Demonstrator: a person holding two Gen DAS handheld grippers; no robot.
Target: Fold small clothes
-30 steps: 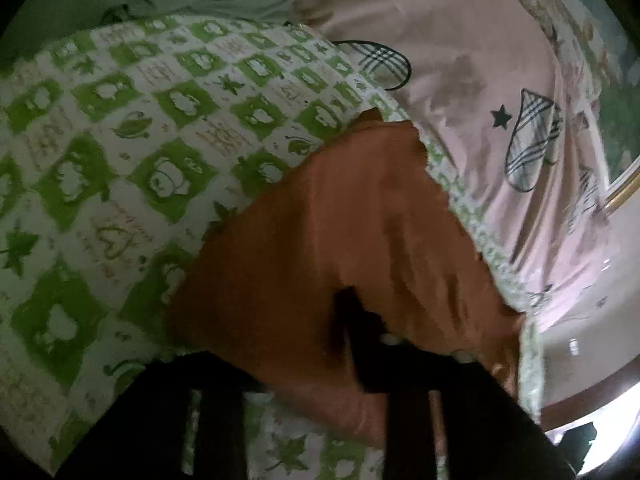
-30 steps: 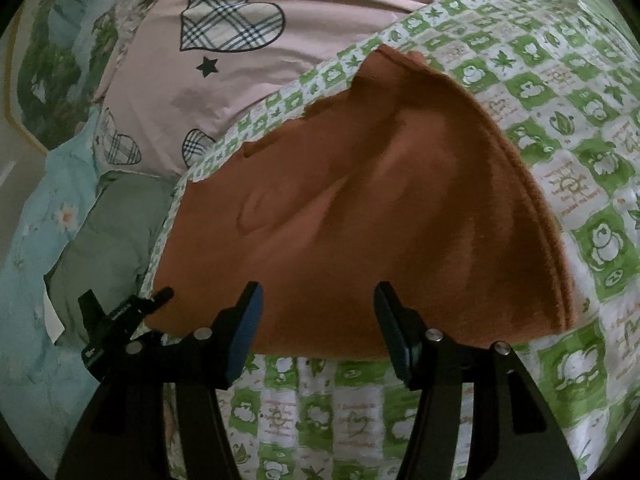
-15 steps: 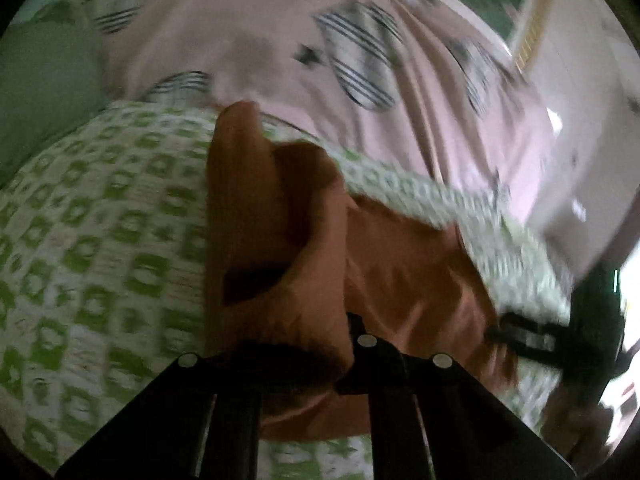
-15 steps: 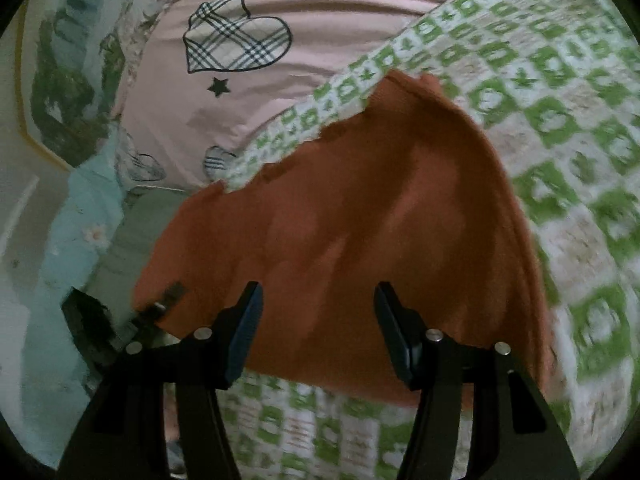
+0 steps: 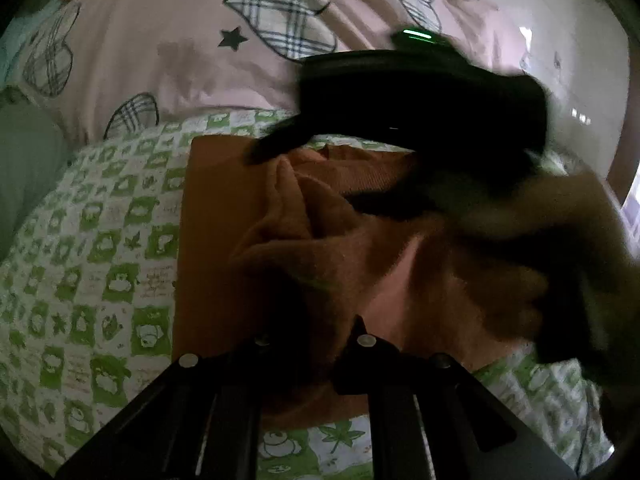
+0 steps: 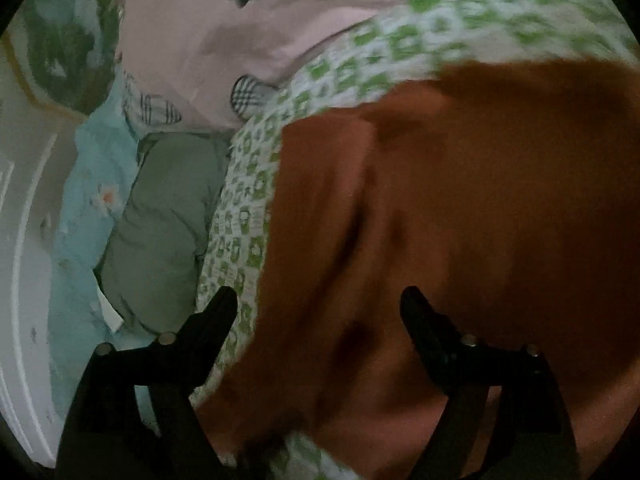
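Left black two-finger gripper [image 5: 320, 332] pinched tight on a raised fold of the soft orange knit garment [image 5: 224, 264]. Right black gripper [image 6: 320, 304], jaws spread wide, poised just over the same cloth [image 6: 460, 220]. Garment spread on the green-and-white checked blanket [image 5: 92, 272], pink heart-print sheet [image 5: 168, 48] beyond.
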